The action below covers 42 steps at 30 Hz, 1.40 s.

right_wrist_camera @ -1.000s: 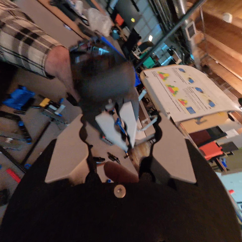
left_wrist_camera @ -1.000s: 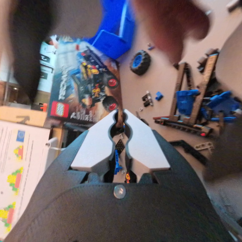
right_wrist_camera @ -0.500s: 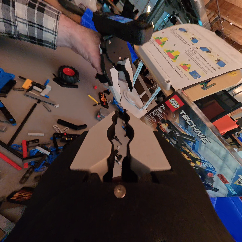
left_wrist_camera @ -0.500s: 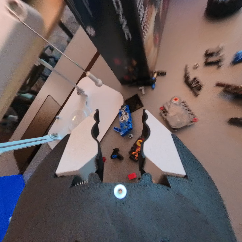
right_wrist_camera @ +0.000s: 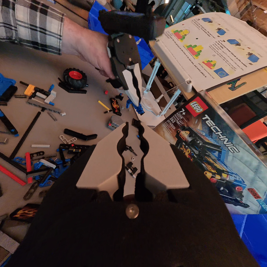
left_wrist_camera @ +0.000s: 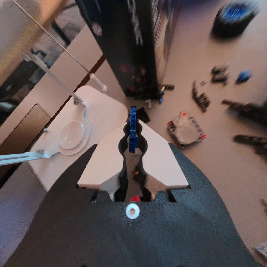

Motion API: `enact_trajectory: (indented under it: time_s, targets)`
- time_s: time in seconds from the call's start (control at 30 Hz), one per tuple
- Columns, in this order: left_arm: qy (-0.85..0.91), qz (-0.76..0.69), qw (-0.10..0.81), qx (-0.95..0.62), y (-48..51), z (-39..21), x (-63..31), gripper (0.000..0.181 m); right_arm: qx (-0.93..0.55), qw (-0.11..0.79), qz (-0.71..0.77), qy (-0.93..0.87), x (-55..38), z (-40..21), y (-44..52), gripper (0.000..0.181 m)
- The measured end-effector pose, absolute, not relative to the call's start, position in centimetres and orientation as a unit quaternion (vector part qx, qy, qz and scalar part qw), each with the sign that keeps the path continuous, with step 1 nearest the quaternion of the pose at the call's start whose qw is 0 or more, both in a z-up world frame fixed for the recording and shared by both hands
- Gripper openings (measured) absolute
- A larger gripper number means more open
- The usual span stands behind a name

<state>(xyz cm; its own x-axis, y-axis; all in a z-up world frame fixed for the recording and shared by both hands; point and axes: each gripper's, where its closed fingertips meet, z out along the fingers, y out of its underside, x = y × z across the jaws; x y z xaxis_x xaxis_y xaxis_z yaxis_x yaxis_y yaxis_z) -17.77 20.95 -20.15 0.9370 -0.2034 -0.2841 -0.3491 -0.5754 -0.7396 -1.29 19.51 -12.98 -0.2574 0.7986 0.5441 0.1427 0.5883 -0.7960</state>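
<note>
Left gripper (left_wrist_camera: 132,124) clenched on blue toy beam piece (left_wrist_camera: 133,127); piece pinned between tips, sticking out past them, above beige table (left_wrist_camera: 216,180). White stand base (left_wrist_camera: 101,109) with clear lens just left of piece. Dark toy box (left_wrist_camera: 122,43) stands beyond base. Grey block with red pins (left_wrist_camera: 186,130) lies right of base.

Right gripper (right_wrist_camera: 133,125) empty, jaws narrowly parted, hovering near toy box (right_wrist_camera: 209,151), above small black connector pieces (right_wrist_camera: 130,169) on table (right_wrist_camera: 79,115). Red-hubbed wheel (right_wrist_camera: 75,78) lies far left of base.

blurred blue-hubbed wheel (left_wrist_camera: 234,18), smeared dark parts (left_wrist_camera: 202,98), toy box (right_wrist_camera: 216,156) cut by frame edge
</note>
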Motion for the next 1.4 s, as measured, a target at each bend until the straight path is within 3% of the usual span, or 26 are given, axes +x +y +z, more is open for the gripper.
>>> enact_trajectory:
  time_s: [0.13, 0.33, 0.6, 0.87, 0.93, 1.07, 1.33, 1.4]
  targets:
    - [0.109, -0.092, 0.545, -0.826, 20.4, -14.7, -12.9, 0.004, -0.335, 0.522, 0.334, -0.71, -1.4, -12.2, 19.5, 0.019]
    - [0.107, -0.17, 0.621, -0.757, 20.7, -10.1, -5.9, 0.004, -0.328, 0.524, 0.338, -0.709, -1.8, -12.1, 18.3, 0.025]
    - [0.078, -0.185, 0.654, -0.729, 21.8, -9.3, -2.0, 0.004, -0.325, 0.583, 0.292, -0.685, -2.0, -10.8, 19.1, 0.004]
    - [0.051, -0.222, 0.674, -0.703, 21.7, -8.4, -2.0, 0.005, -0.316, 0.617, 0.252, -0.675, -1.6, -9.8, 19.6, 0.0]
    - [0.061, -0.226, 0.665, -0.709, 21.6, -8.7, -1.9, 0.013, -0.307, 0.628, 0.243, -0.673, -1.5, -9.5, 19.6, 0.0]
    - [0.072, -0.241, 0.642, -0.724, 21.7, -9.8, -1.8, 0.0, -0.295, 0.629, 0.239, -0.678, -1.3, -9.4, 19.3, 0.0]
    - [0.104, -0.178, 0.58, -0.788, 21.7, -13.5, -4.0, 0.0, -0.378, 0.559, 0.295, -0.676, -0.4, -10.7, 23.4, 0.0]
    - [0.108, -0.137, 0.574, -0.8, 21.8, -13.9, -5.3, 0.001, -0.409, 0.516, 0.31, -0.685, -0.4, -12.3, 24.4, 0.01]
